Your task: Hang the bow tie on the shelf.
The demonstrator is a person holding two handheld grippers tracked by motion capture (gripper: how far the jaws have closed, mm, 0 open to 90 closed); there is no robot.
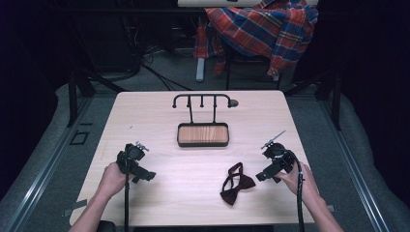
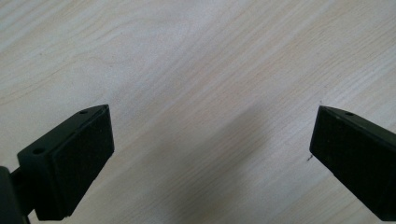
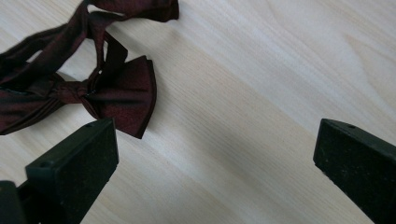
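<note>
A dark red satin bow tie (image 1: 237, 183) lies flat near the table's (image 1: 159, 193) front edge, strap looped behind its knot. The right gripper (image 1: 261, 176), jaws wide, sits just beside it. The left gripper (image 1: 149, 176) gapes wide over bare wood. The tie's left wing is cut off in the right gripper view.

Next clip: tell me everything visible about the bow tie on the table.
The bow tie is dark maroon, of a satiny-looking fabric, with a knotted centre, layered wings and a thin neck strap looped behind it. It lies flat and slightly skewed on the pale wooden table, near the front edge, right of centre. Nothing grips it; the right gripper sits beside it, jaws open, not touching.
</note>
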